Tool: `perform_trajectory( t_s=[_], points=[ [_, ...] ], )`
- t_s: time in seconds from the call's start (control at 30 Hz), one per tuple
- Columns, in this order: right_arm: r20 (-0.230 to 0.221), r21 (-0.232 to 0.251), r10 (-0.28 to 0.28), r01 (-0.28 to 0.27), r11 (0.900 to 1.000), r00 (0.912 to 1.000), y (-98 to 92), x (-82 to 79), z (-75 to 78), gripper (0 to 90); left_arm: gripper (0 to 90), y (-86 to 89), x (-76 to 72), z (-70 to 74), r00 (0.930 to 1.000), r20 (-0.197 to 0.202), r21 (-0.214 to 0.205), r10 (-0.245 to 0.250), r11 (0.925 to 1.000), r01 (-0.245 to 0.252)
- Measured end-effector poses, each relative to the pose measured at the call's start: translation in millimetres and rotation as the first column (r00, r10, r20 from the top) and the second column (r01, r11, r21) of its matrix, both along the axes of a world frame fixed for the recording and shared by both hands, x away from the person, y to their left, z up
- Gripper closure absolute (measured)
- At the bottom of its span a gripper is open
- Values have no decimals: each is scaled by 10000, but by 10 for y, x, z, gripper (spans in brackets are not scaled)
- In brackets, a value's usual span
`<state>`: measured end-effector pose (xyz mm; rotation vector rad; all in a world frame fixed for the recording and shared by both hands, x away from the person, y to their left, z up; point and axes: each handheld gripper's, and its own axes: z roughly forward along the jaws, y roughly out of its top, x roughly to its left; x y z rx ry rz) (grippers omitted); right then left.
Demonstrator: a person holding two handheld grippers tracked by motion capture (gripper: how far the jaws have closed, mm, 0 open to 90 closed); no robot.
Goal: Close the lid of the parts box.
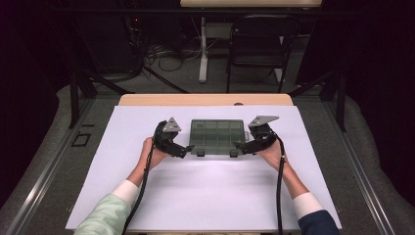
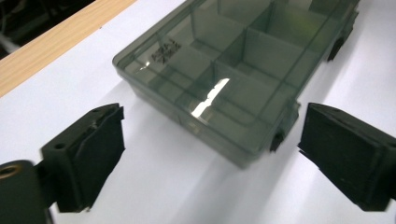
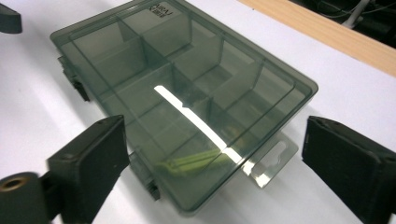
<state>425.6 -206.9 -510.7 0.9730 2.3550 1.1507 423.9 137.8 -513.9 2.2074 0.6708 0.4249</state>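
A smoky, see-through compartment box [image 1: 217, 135] lies flat with its lid closed on the white sheet [image 1: 205, 196] that covers the bench [image 1: 205, 100]. It sits directly between the two grippers. The left gripper [image 1: 187, 148] is at the box's near left corner and the right gripper [image 1: 241, 146] at its near right corner, each just beside the front edge where two dark latches [image 1: 201, 152] stick out.

Behind the box, away from both grippers, a strip of sheet runs to the bare wooden edge of the bench. On the person's side of the grippers the sheet is wide and bare. Outward of each gripper, the sheet carries on well clear to its side edges.

In the left gripper view, the left gripper [image 2: 212, 154] has its jaws spread wide. The box [image 2: 233, 70] lies just ahead of them and one corner with a latch reaches toward the gap, but neither pad touches it. White sheet shows between the jaws.

In the right gripper view, the right gripper [image 3: 215, 163] is likewise spread wide. The near corner of the box [image 3: 187, 93] and its clear hang tab [image 3: 268, 161] lie in the gap between the jaws. The pads stand apart from the box walls, so nothing is gripped.

A yellow-green reflection shows in the lid near that corner. Whether anything lies inside the compartments cannot be told.
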Motion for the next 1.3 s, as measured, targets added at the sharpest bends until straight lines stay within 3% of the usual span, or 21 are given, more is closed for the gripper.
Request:
perform_trajectory(
  t_s=[0.13,0.77,1.3],
  points=[
    [8,-1,11,-11,10000,10000,-9,-91,4,0,0,63,-127,-21,9999,65,55,122,9999,-122],
    [402,-49,-235,238,9997,9989,-22,-646,-85,0,0,342,-682,-172,9983,234,38,528,9986,-529],
    [836,8,-693,695,9976,9941,-91,-1012,-199,0,0,485,-1019,-304,9958,356,-163,848,9963,-842]
  ],
)
